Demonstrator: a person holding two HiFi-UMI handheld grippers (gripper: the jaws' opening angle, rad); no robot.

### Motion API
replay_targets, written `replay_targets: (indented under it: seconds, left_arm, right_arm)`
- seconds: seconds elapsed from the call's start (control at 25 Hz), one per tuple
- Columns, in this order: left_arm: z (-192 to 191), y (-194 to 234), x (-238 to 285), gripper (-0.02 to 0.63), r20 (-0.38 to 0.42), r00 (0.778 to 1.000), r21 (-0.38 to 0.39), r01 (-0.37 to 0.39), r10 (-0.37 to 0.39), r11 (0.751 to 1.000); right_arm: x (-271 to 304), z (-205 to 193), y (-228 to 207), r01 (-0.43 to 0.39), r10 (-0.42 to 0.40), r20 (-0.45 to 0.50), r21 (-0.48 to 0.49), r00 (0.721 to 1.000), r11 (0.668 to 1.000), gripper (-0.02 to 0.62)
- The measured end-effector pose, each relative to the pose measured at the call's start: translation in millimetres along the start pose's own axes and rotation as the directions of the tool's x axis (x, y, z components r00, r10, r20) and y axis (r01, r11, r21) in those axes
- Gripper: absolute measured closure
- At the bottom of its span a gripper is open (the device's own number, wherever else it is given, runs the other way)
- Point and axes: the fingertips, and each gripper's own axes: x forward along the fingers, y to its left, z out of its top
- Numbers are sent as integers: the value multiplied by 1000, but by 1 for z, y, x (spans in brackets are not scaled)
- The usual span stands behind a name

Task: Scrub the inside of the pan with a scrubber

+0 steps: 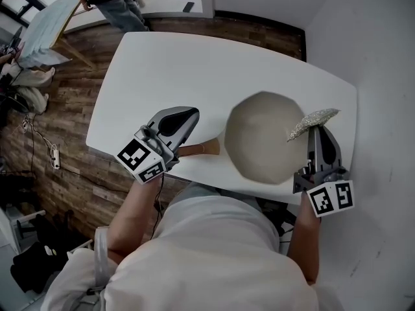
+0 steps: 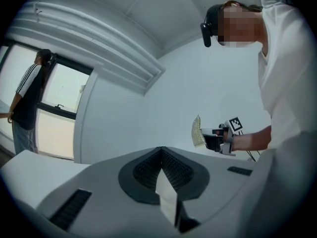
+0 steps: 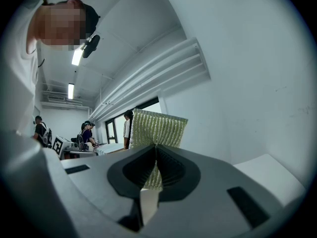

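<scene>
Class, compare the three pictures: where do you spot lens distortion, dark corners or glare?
Head view: even light on the white table, barely any shadows. Left gripper view: fisheye bending, black corners, bright window. Right gripper view: same black corners, glaring ceiling strip lights, the pale green woven scrubber pad sharp.

L gripper fingers shut, R gripper clamped.

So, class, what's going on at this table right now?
A person at a white table holds a gripper in each hand. The right gripper is clamped on a scrubber, at the right rim of the pan. The left gripper is shut and empty, by the pan's wooden handle.
</scene>
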Motion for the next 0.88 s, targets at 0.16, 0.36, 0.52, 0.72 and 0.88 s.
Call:
replay_targets:
  seconds: [0.16,0.36,0.52,0.72,0.88]
  left_arm:
    - [-8,-7,2,594,-53,998,53,37,-34,998]
    - [-15,-8,6,592,-104,995,175,30,-12,984]
    - [-22,-14,11,591,-145,988,194,75,-47,978]
    - [-33,-18,12,589,-213,971,182,147,-107,972]
    - [-49,-27,15,454,-302,936,155,235,-181,960]
  right_arm:
    - [0,-5,2,2,-2,-11,-3,1000,1000,572]
    - [0,-11,-2,11,-11,-18,0,1000,1000,572]
    - [0,-15,-6,18,-18,-20,6,1000,1000,572]
    - [3,-19,-3,16,-16,-23,14,1000,1000,572]
    - [2,-20,-6,22,-22,-23,19,1000,1000,572]
